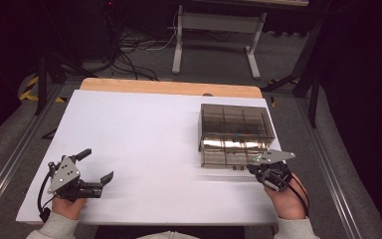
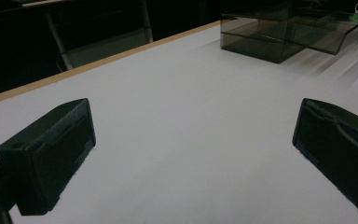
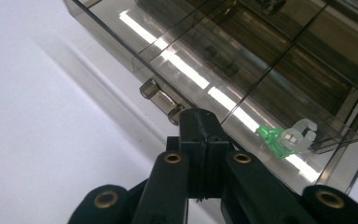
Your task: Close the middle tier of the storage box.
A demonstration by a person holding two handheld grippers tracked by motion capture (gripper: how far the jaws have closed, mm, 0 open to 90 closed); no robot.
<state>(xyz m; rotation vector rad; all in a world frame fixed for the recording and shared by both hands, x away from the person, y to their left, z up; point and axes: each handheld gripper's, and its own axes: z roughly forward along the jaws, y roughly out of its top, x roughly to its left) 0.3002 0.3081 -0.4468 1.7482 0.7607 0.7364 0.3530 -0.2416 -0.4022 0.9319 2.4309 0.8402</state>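
The left gripper [image 2: 193, 154] holds its jaws wide apart over the bare white table [image 2: 182, 116]; a smoky compartment box [image 2: 279, 35] sits far right.

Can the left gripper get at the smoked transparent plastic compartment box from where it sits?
Probably yes: the left gripper, jaws open, has bare white table between it and the box, though the box stands far off.

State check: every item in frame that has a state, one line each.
left gripper: open, jaws wide apart, nothing between them, over bare table.
right gripper: shut, jaws pressed together, tip at the box's front edge by the latch.
compartment box: smoky clear plastic, lid ajar, raised at the front edge.
latch: undone, not clipped over the lid.
green and white clip: lying loose inside the box.
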